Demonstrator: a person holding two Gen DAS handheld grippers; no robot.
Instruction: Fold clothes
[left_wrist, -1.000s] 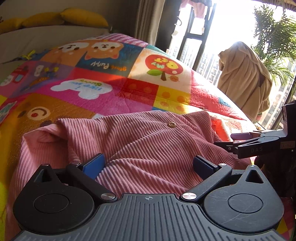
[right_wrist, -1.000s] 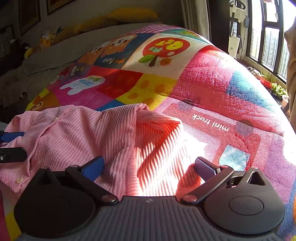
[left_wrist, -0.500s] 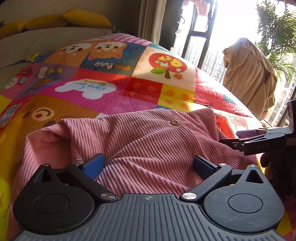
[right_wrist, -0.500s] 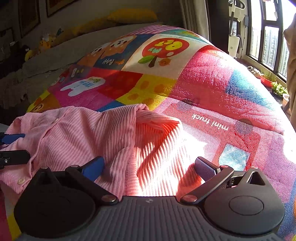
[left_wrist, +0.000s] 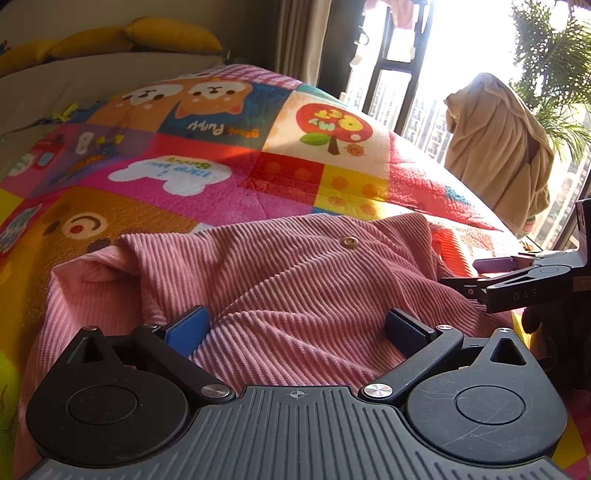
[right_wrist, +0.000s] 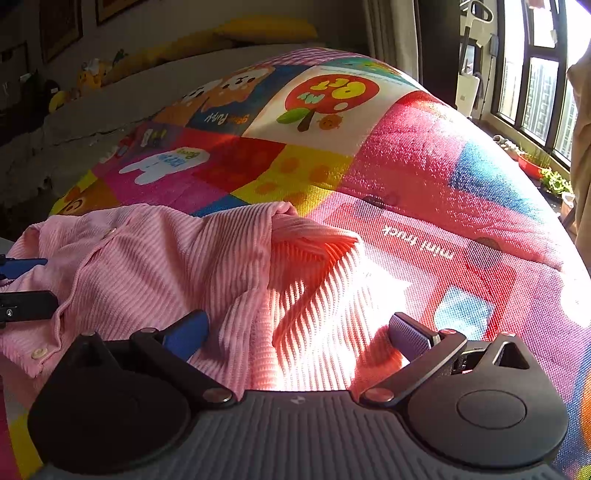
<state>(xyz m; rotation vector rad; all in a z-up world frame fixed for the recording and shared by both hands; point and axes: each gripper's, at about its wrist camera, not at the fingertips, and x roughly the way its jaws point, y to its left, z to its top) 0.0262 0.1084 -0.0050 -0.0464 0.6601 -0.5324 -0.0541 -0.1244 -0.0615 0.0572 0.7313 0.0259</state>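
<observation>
A patchwork cartoon quilt (left_wrist: 229, 173) covers the bed; the rumpled pink corduroy shirt (left_wrist: 295, 280) lies lower-centre. The left hand-held gripper (left_wrist: 295, 328) and right hand-held gripper (right_wrist: 299, 332) hang spread apart over it, seemingly poised to pinch cloth.

You've got harsh sun pouring through the window (left_wrist: 424, 55), totally blown out on the left wrist cam. Right wrist view has glare burning out the pink garment (right_wrist: 325, 295); far wall's murky, and fisheye warps the edges.
</observation>
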